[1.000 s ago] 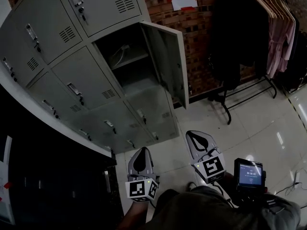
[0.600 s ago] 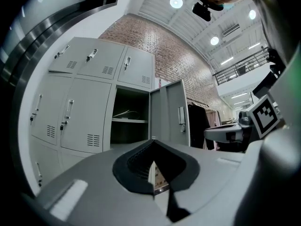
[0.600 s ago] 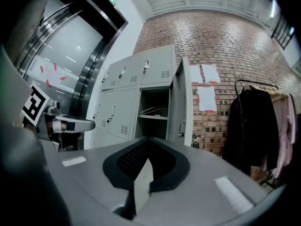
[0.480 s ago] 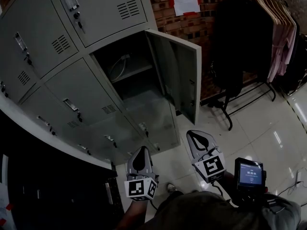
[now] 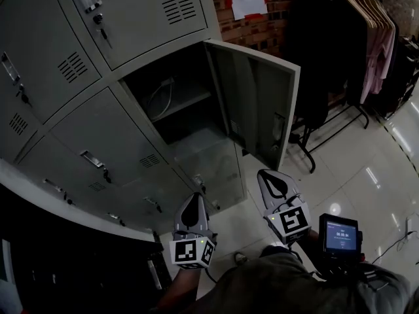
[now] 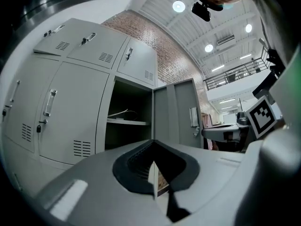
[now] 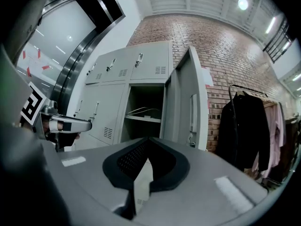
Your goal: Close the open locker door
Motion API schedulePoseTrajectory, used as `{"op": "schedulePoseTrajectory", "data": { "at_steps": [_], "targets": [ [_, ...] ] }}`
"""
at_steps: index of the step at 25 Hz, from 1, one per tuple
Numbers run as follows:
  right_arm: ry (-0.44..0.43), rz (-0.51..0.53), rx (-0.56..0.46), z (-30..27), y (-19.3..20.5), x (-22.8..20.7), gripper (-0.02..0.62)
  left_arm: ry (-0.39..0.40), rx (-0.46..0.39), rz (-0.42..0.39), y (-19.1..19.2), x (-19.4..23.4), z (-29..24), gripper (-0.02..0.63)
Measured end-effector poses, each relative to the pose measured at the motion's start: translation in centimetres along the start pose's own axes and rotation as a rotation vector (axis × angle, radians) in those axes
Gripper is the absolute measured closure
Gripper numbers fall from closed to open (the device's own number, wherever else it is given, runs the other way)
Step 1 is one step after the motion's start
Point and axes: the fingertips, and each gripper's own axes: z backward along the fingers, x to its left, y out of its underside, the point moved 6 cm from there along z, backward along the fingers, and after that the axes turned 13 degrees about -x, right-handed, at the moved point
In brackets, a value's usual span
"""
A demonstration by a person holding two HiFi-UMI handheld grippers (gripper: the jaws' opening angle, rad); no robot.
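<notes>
Both claws were held low in front of the person, side by side, each pointing level toward the bank of grey lockers (image 5: pixel 98 129); the left claw (image 5: pixel 195 200) lay before the lower locker doors, its marker cube toward the person; the right claw (image 5: pixel 264 174) lay just beside it and reached a little further forward in the head view, its tip showing near the lower corner of the locker door (image 5: pixel 262 110) without touching it. In the left gripper view the left claw (image 6: pixel 153 145) had its jaws brought together with nothing between them; in the right gripper view the right claw (image 7: pixel 147 140) was likewise closed and empty.

The locker door (image 7: pixel 190 102) stood wide open, hinged at the right side of its compartment (image 5: pixel 170 103) and swung out over the glossy tiled floor (image 5: pixel 353 175); a lock fitting showed on its face; from the left gripper view the locker door (image 6: pixel 176 112) appeared ahead and slightly right of the jaws, well apart from them. The compartment was dark inside, with a shelf (image 5: pixel 180 104) that carried a pale curved wire thing; the neighbouring doors were all shut.

To the right, against the brick wall (image 5: pixel 262 28), a clothes rail (image 5: pixel 347 38) held dark and pink garments; a small lit screen (image 5: pixel 339 235) sat at the lower right of the head view, just beside the right claw's cube.
</notes>
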Motion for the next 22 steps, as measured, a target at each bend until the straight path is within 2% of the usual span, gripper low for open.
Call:
{"op": "schedulePoseTrajectory", "data": {
  "at_steps": [9, 15, 18, 22],
  "targets": [
    [0.043, 0.004, -0.049, -0.1, -1.9, -3.4, 0.583, 0.023, -0.004, 0.027, 0.9, -0.8, -2.9, 0.609],
    [0.066, -0.01, -0.073, 0.8, -3.3, -7.5, 0.492, 0.052, -0.014, 0.039, 1.7, -2.8, -5.1, 0.609],
    [0.04, 0.003, -0.101, 0.6, -3.9, -9.2, 0.451, 0.054, -0.017, 0.036, 2.0, -3.6, -5.9, 0.609],
    [-0.061, 0.005, -0.122, -0.7, -4.0, -10.4, 0.406, 0.033, -0.019, 0.022, 1.9, -4.3, -6.5, 0.609]
  ]
}}
